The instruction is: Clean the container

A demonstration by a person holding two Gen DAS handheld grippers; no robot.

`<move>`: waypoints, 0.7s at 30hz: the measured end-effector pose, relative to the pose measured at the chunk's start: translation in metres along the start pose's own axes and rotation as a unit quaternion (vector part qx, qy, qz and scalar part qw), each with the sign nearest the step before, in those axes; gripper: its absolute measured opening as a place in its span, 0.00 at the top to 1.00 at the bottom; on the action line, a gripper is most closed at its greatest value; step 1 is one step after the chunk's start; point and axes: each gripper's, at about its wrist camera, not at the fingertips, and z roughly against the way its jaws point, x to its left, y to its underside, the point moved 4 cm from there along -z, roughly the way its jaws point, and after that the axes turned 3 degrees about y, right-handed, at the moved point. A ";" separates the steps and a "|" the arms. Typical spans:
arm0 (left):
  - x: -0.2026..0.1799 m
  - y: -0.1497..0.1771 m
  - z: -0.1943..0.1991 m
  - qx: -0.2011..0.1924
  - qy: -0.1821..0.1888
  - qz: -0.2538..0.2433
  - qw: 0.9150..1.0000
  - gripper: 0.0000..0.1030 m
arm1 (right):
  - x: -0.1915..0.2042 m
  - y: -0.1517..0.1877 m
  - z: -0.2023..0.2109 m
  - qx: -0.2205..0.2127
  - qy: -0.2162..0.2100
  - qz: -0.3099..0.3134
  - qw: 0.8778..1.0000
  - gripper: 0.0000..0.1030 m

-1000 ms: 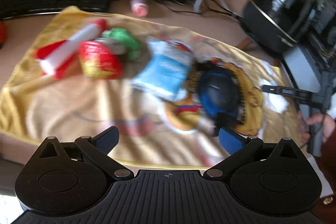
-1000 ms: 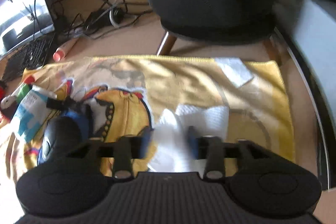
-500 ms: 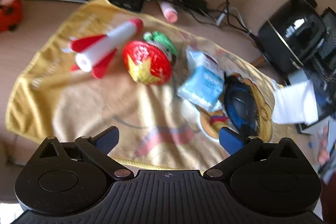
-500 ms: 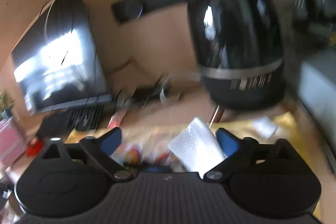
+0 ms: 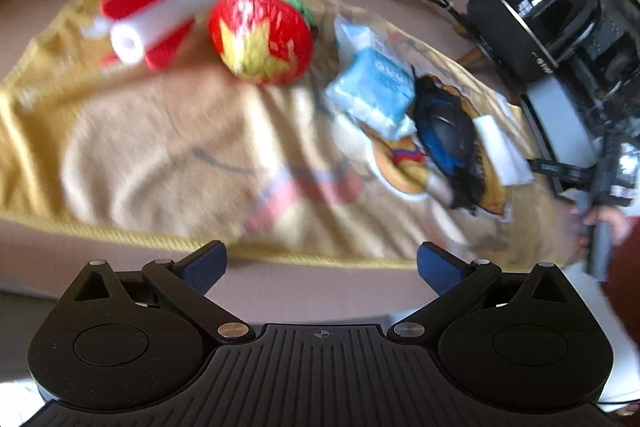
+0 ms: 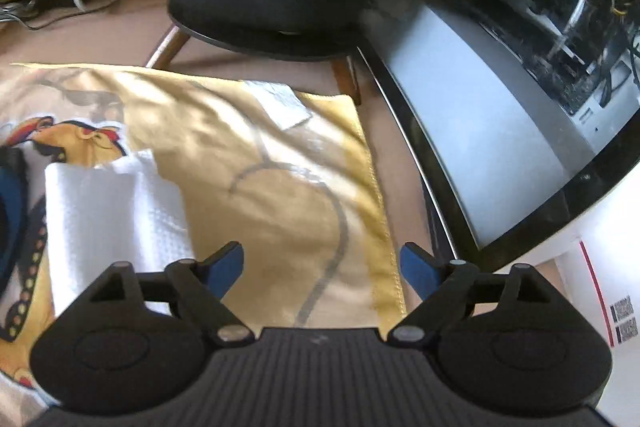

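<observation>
Left wrist view, left to right: yellow printed towel (image 5: 132, 131) fills most of the frame; upper left on it a white-and-red toy rocket (image 5: 168, 17), just right of it a red ball with a yellow star (image 5: 260, 37), a green thing partly hidden behind the ball. Centre right, a light-blue packet (image 5: 370, 87), touching the blue-and-black container (image 5: 446, 135), which lies on the towel's cartoon print (blurred, detail unclear). A folded white paper towel (image 5: 500, 151) lies just right of the container. Upper right, a round black speaker (image 5: 534, 9). Far right edge, a hand (image 5: 604, 223) on a dark handle. Left gripper (image 5: 322, 263) at bottom, jaws spread wide, nothing between them. Right wrist view: container edge at far left, paper towel (image 6: 116, 219) beside it, a small white square scrap (image 6: 282, 103) upper centre, glass-sided computer case (image 6: 500, 87) at right. Right gripper (image 6: 322, 267) stands wide, having just narrowed slightly; only towel beneath, nothing held.
</observation>
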 end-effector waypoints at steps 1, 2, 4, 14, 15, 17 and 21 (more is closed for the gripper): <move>-0.005 -0.002 0.004 -0.012 -0.006 -0.005 1.000 0.00 | -0.001 0.000 0.011 -0.006 -0.020 -0.012 1.000 0.13; -0.011 -0.004 0.007 -0.022 -0.013 -0.012 1.000 0.00 | 0.000 0.001 0.026 -0.015 -0.047 -0.030 0.998 0.12; -0.029 -0.012 0.013 -0.026 -0.031 -0.035 0.999 0.00 | 0.007 0.005 0.062 -0.033 -0.105 -0.058 0.992 0.02; -0.088 -0.004 0.055 -0.120 -0.130 -0.084 0.981 0.00 | 0.063 0.084 0.227 -0.143 -0.201 -0.090 0.965 0.00; -0.090 -0.003 0.053 -0.121 -0.139 -0.089 0.979 0.00 | 0.070 0.088 0.235 -0.161 -0.191 -0.069 0.966 0.00; -0.092 -0.005 0.053 -0.121 -0.136 -0.087 0.979 0.00 | 0.070 0.076 0.234 -0.172 -0.167 -0.066 0.969 0.00; -0.094 -0.006 0.062 -0.141 -0.136 -0.092 0.976 0.00 | 0.069 0.074 0.227 -0.150 -0.161 -0.077 0.972 0.00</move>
